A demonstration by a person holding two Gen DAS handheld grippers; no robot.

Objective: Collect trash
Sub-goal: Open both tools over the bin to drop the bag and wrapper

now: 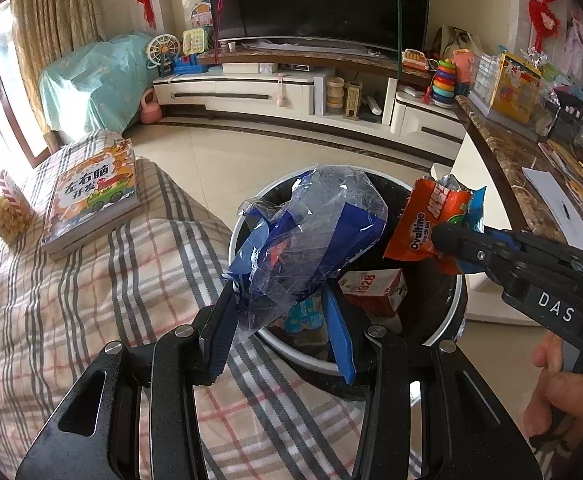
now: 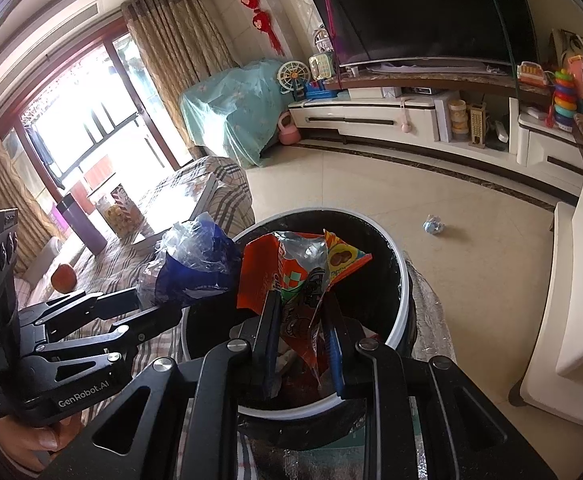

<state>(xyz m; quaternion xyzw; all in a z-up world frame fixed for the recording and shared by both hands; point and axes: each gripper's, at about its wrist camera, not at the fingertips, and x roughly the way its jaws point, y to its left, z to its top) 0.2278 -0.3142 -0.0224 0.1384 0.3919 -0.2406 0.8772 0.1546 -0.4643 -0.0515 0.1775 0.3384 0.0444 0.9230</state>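
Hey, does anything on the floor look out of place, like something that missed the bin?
Yes. A crumpled bluish-white wad lies alone on the bare tile floor, beyond the trash bin and apart from it. It looks like stray litter that never reached the bin. Nothing else on the floor stands out.

I count two wrappers held up: one blue and clear wrapper (image 1: 311,236) in my left gripper (image 1: 281,320), one orange Ovaltine wrapper (image 2: 291,276) in my right gripper (image 2: 303,332). One trash bin (image 1: 457,312). One crumpled wad (image 2: 433,225) on the floor. One book (image 1: 93,196), one snack jar (image 1: 5,208), one orange fruit (image 2: 64,278).
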